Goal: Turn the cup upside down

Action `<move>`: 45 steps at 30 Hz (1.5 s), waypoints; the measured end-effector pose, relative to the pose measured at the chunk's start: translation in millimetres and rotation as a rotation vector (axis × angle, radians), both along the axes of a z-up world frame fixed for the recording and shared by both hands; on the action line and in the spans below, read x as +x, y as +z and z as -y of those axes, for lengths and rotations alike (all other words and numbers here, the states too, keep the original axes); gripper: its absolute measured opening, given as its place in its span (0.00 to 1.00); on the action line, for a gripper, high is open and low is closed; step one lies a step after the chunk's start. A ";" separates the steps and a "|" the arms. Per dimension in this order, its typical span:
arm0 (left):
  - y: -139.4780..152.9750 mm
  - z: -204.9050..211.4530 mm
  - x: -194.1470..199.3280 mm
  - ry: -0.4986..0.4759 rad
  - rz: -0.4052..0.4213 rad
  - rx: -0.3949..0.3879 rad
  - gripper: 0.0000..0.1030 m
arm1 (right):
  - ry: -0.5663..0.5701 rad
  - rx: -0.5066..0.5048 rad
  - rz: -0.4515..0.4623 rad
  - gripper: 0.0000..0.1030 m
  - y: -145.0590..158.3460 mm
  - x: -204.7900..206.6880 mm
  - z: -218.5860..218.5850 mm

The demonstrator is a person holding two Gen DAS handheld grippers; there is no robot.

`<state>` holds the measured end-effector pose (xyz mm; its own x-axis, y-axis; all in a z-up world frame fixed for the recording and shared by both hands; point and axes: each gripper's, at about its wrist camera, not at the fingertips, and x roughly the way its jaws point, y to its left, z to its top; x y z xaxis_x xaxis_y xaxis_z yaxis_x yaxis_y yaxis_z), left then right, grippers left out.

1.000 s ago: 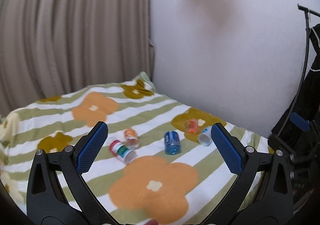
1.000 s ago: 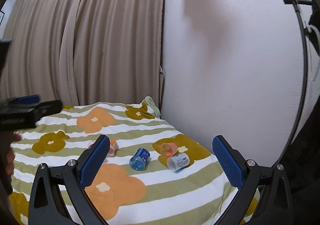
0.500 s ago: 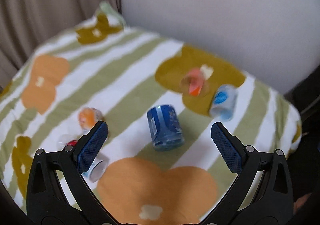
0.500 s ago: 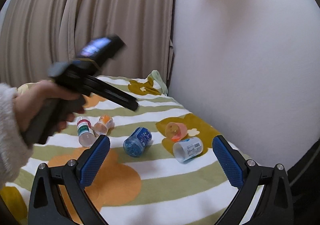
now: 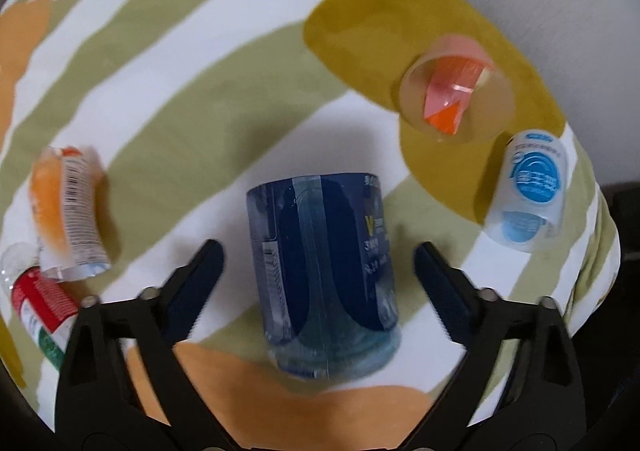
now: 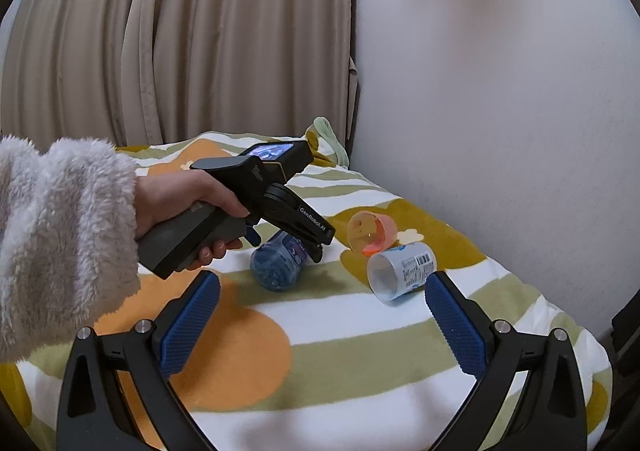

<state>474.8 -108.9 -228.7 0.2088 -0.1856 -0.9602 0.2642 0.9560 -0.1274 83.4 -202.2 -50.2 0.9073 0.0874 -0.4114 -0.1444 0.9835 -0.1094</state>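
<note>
A blue clear plastic cup (image 5: 324,271) lies on its side on the flowered blanket (image 5: 180,99), its open mouth toward me. My left gripper (image 5: 318,271) is open, its fingers on either side of the cup and apart from it. In the right wrist view the left gripper (image 6: 316,243) hangs over the same blue cup (image 6: 276,267). My right gripper (image 6: 320,315) is open and empty, held back above the blanket (image 6: 360,331).
An orange-pink cup (image 5: 456,87) and a pale blue labelled cup (image 5: 528,195) lie at the right. An orange cup (image 5: 68,211) and a red-labelled cup (image 5: 36,299) lie at the left. A white wall (image 6: 500,91) and beige curtain (image 6: 180,35) stand behind the bed.
My left gripper has dropped down and forward onto the blue cup, which now sits between its open fingers. The right gripper has barely moved.
</note>
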 end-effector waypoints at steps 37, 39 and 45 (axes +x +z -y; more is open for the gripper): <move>-9.6 -6.2 -238.8 -0.554 -0.006 0.321 0.64 | 0.050 -0.025 -0.029 0.99 31.1 -122.5 -16.2; -8.0 -7.2 -237.3 -0.541 0.008 0.327 0.75 | 0.057 -0.036 -0.036 0.99 31.0 -127.7 -15.2; 11.8 -17.0 -234.1 -0.491 0.047 0.295 0.94 | 0.135 -0.073 -0.066 0.99 30.4 -128.8 -19.2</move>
